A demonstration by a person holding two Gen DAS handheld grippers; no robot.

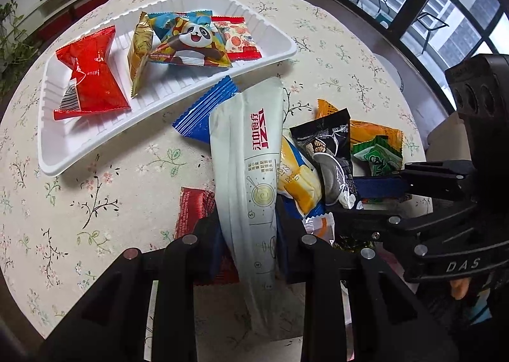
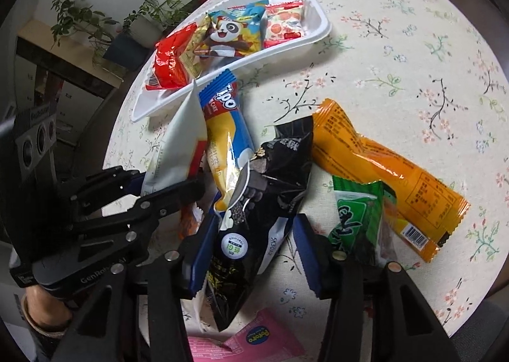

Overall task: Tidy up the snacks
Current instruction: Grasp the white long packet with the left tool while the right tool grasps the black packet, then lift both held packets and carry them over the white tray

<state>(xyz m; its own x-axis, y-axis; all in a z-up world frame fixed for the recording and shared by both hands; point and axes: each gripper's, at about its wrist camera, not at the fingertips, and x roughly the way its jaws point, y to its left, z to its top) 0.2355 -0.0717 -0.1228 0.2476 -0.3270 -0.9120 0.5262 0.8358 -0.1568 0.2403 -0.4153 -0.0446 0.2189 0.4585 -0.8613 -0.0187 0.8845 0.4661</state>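
L hand-held gripper [image 1: 246, 235] clamped on white pouch [image 1: 251, 146], R hand-held gripper [image 2: 251, 238] apart round half-hidden black packet [image 2: 264, 196].

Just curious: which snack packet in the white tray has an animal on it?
The panda packet, lying between the gold packet and the orange-patterned one in the white tray.

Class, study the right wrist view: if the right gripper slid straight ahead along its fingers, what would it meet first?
The right gripper already straddles the black snack packet, jaws open, so it would push deeper along that packet first. Beyond it lies the yellow-and-blue Tipo packet; depth is hard to judge.
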